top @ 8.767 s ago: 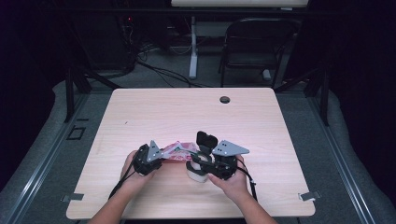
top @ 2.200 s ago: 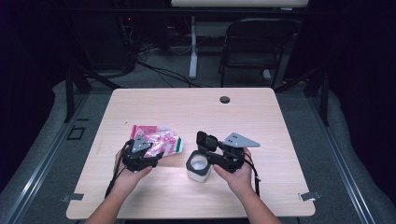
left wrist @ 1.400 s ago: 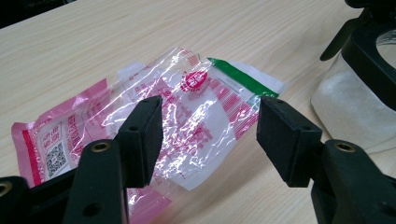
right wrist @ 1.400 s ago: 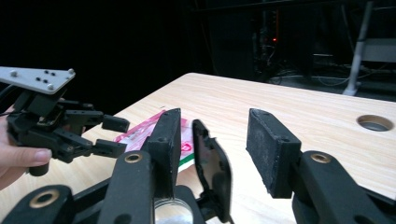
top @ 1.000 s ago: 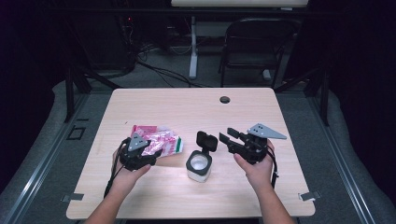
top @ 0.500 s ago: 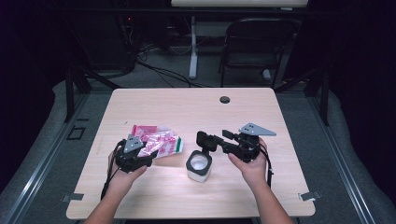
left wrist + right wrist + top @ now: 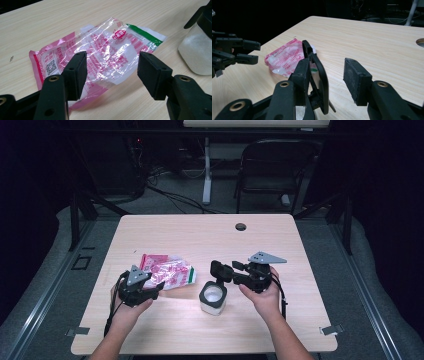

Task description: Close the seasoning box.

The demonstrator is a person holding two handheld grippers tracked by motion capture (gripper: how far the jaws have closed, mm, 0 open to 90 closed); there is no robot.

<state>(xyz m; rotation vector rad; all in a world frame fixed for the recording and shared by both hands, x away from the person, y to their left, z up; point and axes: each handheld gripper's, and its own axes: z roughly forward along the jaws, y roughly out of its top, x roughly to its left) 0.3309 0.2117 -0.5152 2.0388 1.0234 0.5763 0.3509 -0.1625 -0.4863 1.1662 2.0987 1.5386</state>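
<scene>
On the table (image 7: 300, 245) I have the emptied-looking pink packet (image 7: 167, 272) lying flat to the left, and just right of it, apart from it, the white jar (image 7: 212, 299), standing upright near the front edge. Its black hinged lid (image 7: 322, 75) is flipped up. I judge the step in hand to be shutting that lid. My right gripper (image 7: 226, 272) hangs over the jar's far rim with its jaws spread; they have just been closing a little, and the lid stands between them, close against one pad and clear of the other. My left gripper (image 7: 155, 287) hovers over the near end of the packet, jaws wide, pinching nothing. Next I would tip the lid down over the mouth without toppling the jar.
</scene>
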